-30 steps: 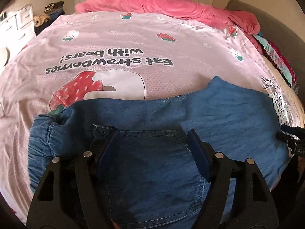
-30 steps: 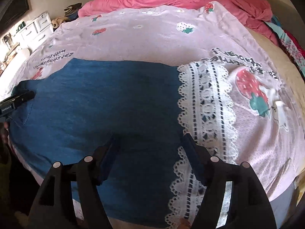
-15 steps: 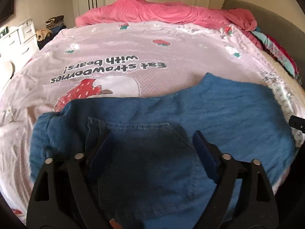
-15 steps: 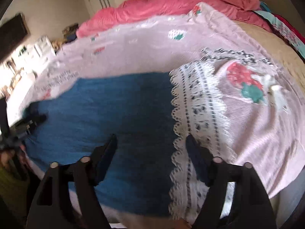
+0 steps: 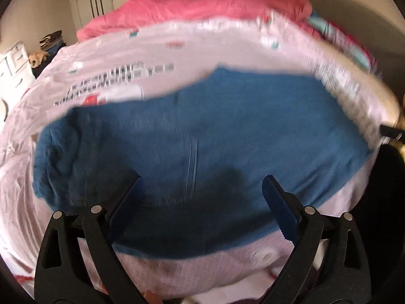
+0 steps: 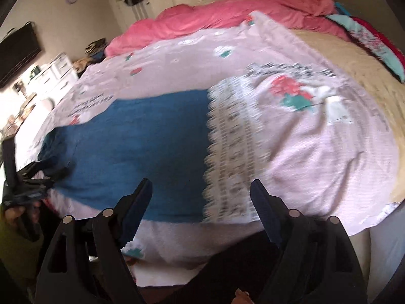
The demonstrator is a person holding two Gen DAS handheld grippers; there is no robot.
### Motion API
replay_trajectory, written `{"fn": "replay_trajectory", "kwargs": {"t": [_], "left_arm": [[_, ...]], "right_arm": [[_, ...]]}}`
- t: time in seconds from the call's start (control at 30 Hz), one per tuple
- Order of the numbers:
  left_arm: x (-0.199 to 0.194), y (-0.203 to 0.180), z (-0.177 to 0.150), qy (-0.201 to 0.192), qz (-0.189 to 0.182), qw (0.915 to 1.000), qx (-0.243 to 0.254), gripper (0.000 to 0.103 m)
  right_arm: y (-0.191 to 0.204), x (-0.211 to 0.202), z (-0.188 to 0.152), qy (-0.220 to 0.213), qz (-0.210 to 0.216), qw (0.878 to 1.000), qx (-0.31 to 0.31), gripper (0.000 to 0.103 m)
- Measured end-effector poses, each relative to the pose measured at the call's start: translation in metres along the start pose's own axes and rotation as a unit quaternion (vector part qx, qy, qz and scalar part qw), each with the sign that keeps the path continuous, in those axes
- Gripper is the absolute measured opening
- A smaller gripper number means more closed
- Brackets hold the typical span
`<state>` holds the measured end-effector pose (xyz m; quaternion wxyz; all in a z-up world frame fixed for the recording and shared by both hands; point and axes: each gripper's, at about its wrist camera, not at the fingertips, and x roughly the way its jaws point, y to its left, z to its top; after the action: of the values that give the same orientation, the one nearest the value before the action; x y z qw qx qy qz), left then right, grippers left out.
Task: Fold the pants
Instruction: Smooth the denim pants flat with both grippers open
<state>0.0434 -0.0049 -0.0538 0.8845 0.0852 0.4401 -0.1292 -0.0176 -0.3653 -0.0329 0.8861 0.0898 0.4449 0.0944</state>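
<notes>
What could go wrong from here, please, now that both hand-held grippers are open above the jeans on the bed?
1. The jeans lie close to the near edge of the pink bedspread; a pull toward the person might drag them off the bed.
2. The left hand-held gripper and right hand-held gripper have just been opening, nothing between the jaws. Closing low could pinch the bedspread or its lace strip along with the denim.
3. The bunched left end may fold crooked.

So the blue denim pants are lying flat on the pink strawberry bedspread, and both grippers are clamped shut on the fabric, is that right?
Not quite. The blue denim pants do lie flat on the pink strawberry bedspread, but neither gripper is clamped. The left gripper and right gripper have just been opening; each wrist view shows the jaws spread wide above the cloth, pinching nothing.
</notes>
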Motion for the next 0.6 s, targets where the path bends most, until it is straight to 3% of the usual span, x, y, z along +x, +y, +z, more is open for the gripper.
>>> {"fn": "replay_trajectory", "kwargs": {"t": [0.03,0.17,0.43,0.6], "left_arm": [[0.007,-0.002,-0.006,0.011,0.014,0.9998,0.011,0.088],[0.01,0.0,-0.01,0.011,0.013,0.9998,0.013,0.089],[-0.001,-0.004,-0.009,0.008,0.005,0.9999,0.011,0.09],[-0.027,-0.019,-0.001,-0.015,-0.011,0.9995,0.024,0.091]], "right_arm": [[0.002,0.006,-0.001,0.015,-0.01,1.0,-0.001,0.079],[-0.006,0.026,-0.008,0.052,-0.029,0.998,0.01,0.079],[-0.013,0.0,-0.009,0.008,0.018,0.999,0.034,0.079],[-0.023,-0.02,-0.005,-0.014,0.006,0.999,0.043,0.079]]}}
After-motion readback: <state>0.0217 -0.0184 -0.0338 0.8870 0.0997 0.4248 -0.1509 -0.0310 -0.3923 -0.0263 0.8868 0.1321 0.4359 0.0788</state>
